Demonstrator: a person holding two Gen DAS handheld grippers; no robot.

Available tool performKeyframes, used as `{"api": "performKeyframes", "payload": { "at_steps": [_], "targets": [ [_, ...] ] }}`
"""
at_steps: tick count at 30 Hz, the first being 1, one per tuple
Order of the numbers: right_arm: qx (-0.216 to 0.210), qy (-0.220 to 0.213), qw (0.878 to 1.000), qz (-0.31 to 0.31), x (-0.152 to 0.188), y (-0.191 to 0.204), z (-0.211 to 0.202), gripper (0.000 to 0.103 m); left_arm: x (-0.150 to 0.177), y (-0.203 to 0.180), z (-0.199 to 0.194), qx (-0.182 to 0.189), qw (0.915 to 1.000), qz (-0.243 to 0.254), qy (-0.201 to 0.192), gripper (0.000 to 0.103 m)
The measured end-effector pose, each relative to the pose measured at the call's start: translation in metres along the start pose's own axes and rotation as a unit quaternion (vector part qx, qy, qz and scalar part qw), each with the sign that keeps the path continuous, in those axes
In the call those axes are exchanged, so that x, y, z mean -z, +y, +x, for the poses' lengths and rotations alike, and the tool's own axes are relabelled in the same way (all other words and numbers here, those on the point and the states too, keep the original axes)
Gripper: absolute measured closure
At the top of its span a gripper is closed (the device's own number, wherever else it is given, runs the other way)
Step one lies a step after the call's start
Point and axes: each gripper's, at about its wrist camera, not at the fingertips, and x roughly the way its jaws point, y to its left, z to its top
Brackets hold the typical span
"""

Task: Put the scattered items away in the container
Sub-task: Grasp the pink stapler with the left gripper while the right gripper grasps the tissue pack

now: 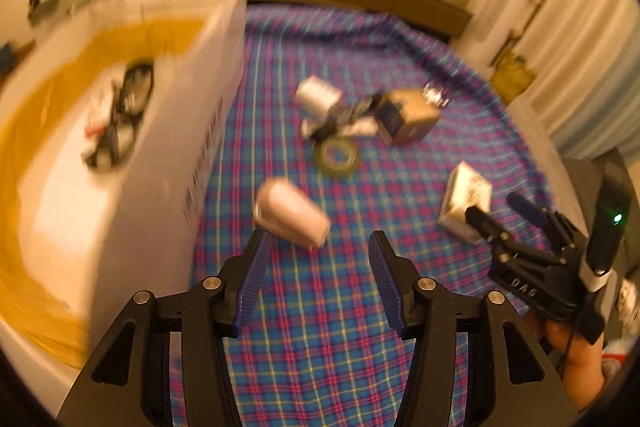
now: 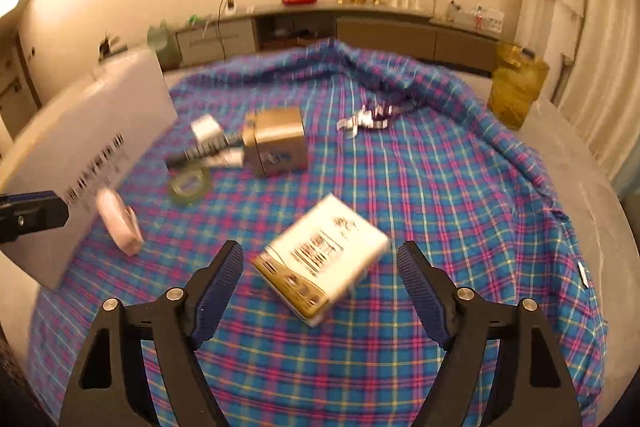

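Plaid cloth (image 2: 400, 187) in blue, pink and yellow, creased toward the back, covers the desk in front of me. My left gripper (image 1: 318, 269) tilts down with its ribbed blue pads spread wide and nothing between them; a smooth white tapered cylinder (image 1: 292, 215) lies on its side just beyond the tips. At its left stands the white cardboard container (image 1: 192, 131), yellow inside, with a few small things already in it. My right gripper (image 2: 320, 277) is also released, its pads well apart on either side of a flat white-and-gold box (image 2: 324, 259) lying tilted on the cloth, touching neither pad. Farther back a clear tape ring (image 2: 190, 185), a tan cube box (image 2: 276, 143) and small blurred packets cluster together.
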Motion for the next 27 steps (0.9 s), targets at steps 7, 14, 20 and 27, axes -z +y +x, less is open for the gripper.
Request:
{"api": "performKeyframes", "payload": {
  "at_steps": [7, 14, 20, 27],
  "targets": [
    [-0.031, 0.032, 0.998, 0.044, -0.002, -0.008, 0.013, 0.023, 0.001, 0.018, 0.034, -0.009, 0.9975, -0.070, 0.008, 0.044],
    [-0.042, 0.048, 0.998, -0.016, -0.001, -0.001, 0.036, 0.028, -0.006, 0.010, 0.054, -0.042, 0.9982, -0.041, -0.011, 0.042],
    [-0.052, 0.038, 0.998, 0.002, -0.001, -0.009, 0.034, 0.024, -0.008, 0.012, 0.054, -0.048, 0.9977, -0.033, -0.035, 0.045],
    [-0.055, 0.042, 0.998, -0.001, -0.001, -0.007, 0.033, 0.045, -0.009, 0.000, 0.062, -0.082, 0.9957, 0.011, -0.043, 0.044]
  ]
}}
